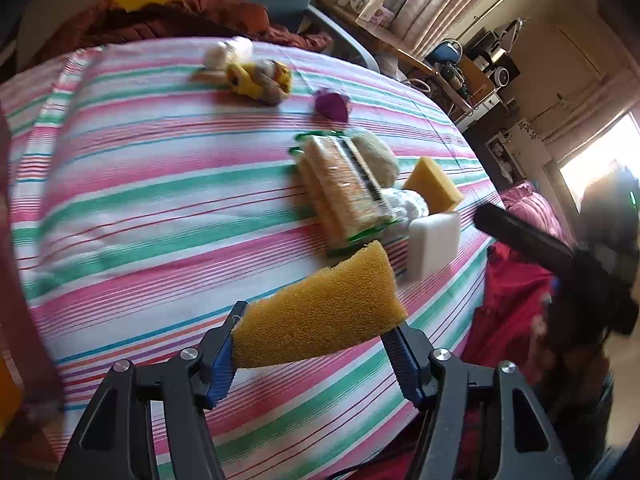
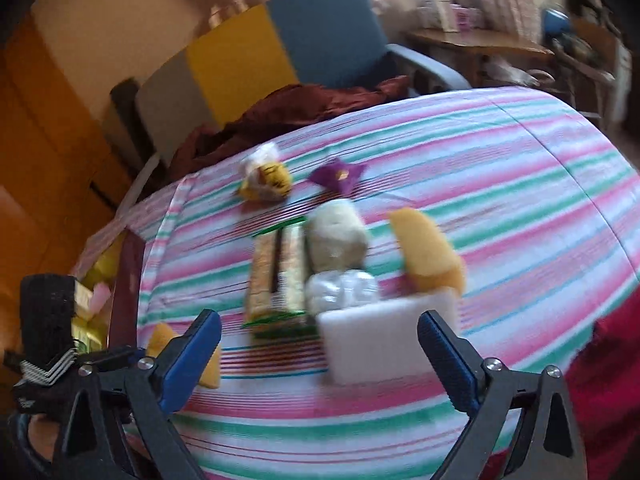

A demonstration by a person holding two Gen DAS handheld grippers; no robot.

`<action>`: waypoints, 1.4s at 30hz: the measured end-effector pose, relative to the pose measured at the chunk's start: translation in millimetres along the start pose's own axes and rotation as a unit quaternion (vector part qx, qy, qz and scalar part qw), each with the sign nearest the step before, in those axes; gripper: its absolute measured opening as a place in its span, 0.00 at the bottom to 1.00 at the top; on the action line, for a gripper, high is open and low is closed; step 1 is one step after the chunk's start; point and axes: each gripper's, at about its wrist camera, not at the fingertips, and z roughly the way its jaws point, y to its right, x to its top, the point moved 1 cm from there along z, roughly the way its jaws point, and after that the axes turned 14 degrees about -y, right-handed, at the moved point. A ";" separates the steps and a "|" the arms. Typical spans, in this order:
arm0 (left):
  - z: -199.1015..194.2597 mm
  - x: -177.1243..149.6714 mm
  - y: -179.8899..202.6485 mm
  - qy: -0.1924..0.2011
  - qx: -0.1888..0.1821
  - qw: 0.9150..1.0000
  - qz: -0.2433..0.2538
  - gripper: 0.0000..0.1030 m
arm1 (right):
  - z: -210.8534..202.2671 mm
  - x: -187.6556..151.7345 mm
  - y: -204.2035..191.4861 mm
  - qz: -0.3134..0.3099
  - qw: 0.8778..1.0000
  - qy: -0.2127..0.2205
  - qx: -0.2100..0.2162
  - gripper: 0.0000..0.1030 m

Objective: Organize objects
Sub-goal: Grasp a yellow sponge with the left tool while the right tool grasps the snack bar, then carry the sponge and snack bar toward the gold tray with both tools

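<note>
Yellow sponge (image 1: 320, 312) sits clamped in the left tongs (image 1: 316, 344) at six o'clock, over the striped bed (image 1: 160, 200). From the right wrist, the right tongs (image 2: 320, 344) gape wide around a white block (image 2: 380, 332), not touching it.

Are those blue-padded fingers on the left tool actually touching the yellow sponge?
Touching. The left wrist view shows the yellow sponge wedged between both fingers of the left gripper, its near end squeezed narrower where the pads press it.
</note>
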 end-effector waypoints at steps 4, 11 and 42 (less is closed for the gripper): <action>-14.6 -15.5 -11.8 0.024 0.027 0.999 0.012 0.64 | 30.2 20.8 -26.7 -0.024 0.999 -0.028 -0.004 0.82; -33.7 -31.9 -23.5 0.048 0.029 0.998 0.016 0.64 | 91.9 54.8 -52.6 -0.046 0.994 -0.089 -0.050 0.69; -144.7 -123.1 -153.0 0.186 0.081 0.965 -0.169 0.64 | 65.9 27.8 -249.3 -0.209 0.973 -0.056 0.075 0.44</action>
